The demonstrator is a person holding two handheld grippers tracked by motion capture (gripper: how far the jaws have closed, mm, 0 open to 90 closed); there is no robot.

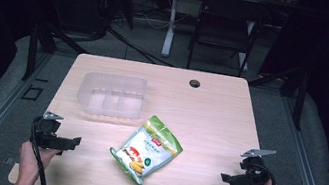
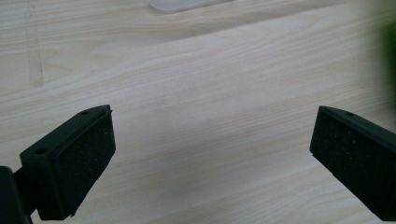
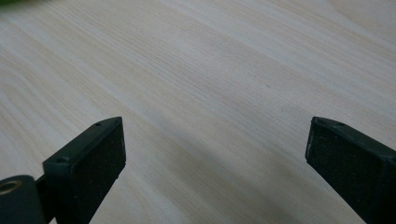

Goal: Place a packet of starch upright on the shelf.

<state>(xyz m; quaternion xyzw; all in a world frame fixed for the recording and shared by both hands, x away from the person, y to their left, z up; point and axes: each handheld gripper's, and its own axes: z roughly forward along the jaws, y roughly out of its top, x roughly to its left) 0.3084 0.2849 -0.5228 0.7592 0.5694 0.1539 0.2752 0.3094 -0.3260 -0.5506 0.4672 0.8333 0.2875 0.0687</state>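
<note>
On the surface (image 1: 210, 110), a snack bag (image 1: 147, 149) lies between left tongs (image 1: 74, 142) and right tongs (image 1: 224, 177), both spread wide, empty.

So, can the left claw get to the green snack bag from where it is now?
Probably yes. The left claw is open and holds nothing, and between it and the green snack bag lies only bare table. The clear plastic container sits farther back, out of the path.

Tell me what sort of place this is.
Probably a lab or recording studio, not a home: a bare wooden table stands in a dark curtained space, cables trail over the floor behind it, and a person holds a left gripper and a right gripper over it.
</note>
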